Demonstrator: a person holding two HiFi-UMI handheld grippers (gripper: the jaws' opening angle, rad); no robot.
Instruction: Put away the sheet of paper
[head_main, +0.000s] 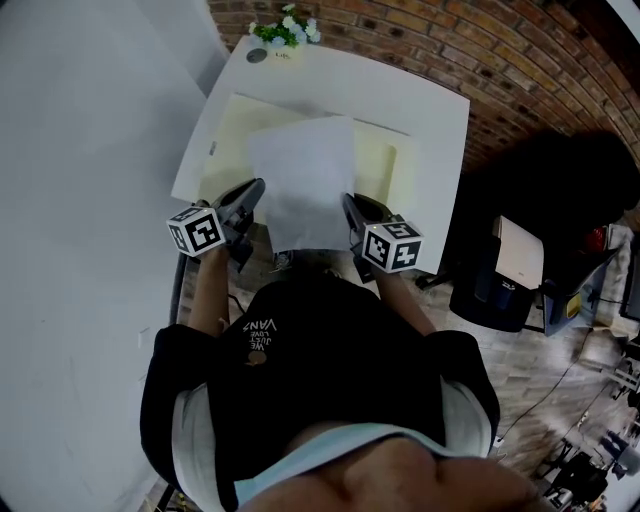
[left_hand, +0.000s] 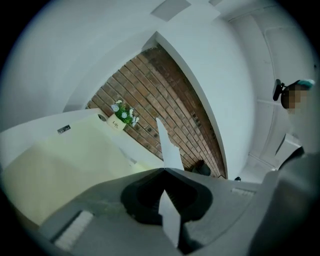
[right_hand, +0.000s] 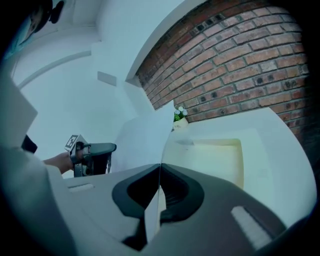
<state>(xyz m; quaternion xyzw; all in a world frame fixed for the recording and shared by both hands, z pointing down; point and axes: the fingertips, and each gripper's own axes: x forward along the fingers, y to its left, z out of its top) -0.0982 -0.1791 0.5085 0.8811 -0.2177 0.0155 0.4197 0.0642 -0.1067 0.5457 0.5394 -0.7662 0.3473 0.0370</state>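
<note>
A white sheet of paper (head_main: 305, 180) is held up over the near half of a white table (head_main: 440, 110), above a pale yellow folder (head_main: 232, 125). My left gripper (head_main: 252, 195) is shut on the sheet's near left edge. My right gripper (head_main: 350, 208) is shut on its near right edge. In the left gripper view the paper (left_hand: 167, 147) runs edge-on out of the closed jaws, with the folder (left_hand: 65, 160) below. In the right gripper view the sheet (right_hand: 142, 137) rises from the closed jaws, and the left gripper (right_hand: 92, 156) shows beyond it.
A small pot of white flowers (head_main: 285, 35) stands at the table's far edge. A brick wall (head_main: 520, 60) runs behind. A white wall (head_main: 90, 150) is on the left. To the right of the table sit a dark bin and a white box (head_main: 520, 255) on the floor.
</note>
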